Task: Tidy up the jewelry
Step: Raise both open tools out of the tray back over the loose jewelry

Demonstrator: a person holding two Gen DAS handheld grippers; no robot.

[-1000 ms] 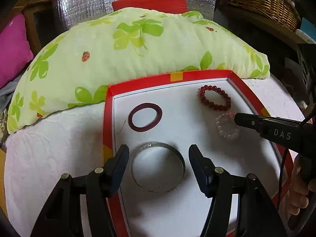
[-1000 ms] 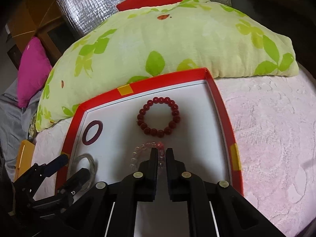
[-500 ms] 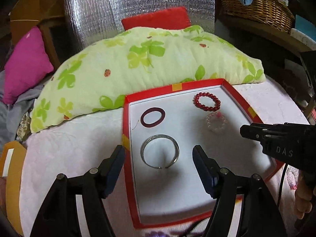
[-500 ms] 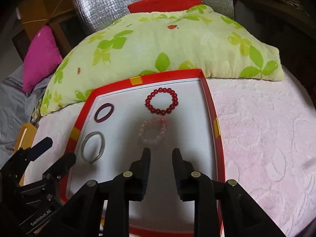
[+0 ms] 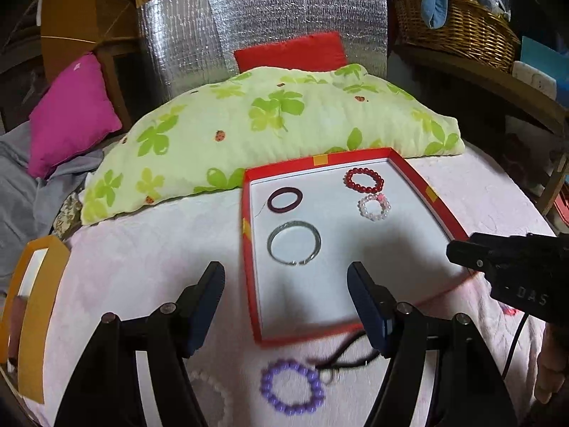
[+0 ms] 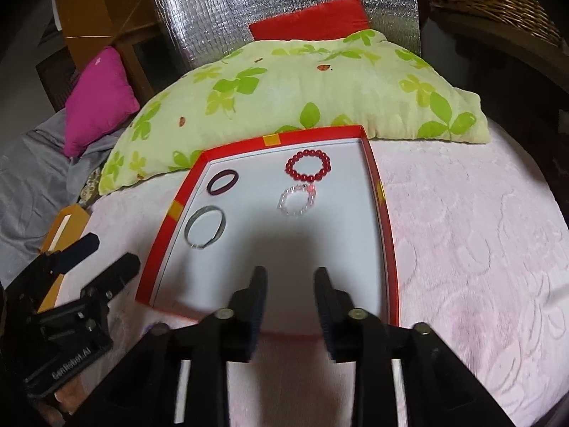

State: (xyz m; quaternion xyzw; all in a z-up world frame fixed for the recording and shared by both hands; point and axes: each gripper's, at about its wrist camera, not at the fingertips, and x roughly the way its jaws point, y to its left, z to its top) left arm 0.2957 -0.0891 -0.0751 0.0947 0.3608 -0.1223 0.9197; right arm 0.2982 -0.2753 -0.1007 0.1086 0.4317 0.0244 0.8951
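The clear pink bead bracelet (image 6: pixel 297 200) is now lying free in the red tray (image 6: pixel 388 249), at 6 o'clock from the red bead bracelet (image 6: pixel 308 168). Your right gripper (image 6: pixel 290 306) is opening, empty, and backing away; your left gripper (image 5: pixel 286 302) is spread, empty. The purple bracelet (image 5: pixel 291 388) is waiting outside.
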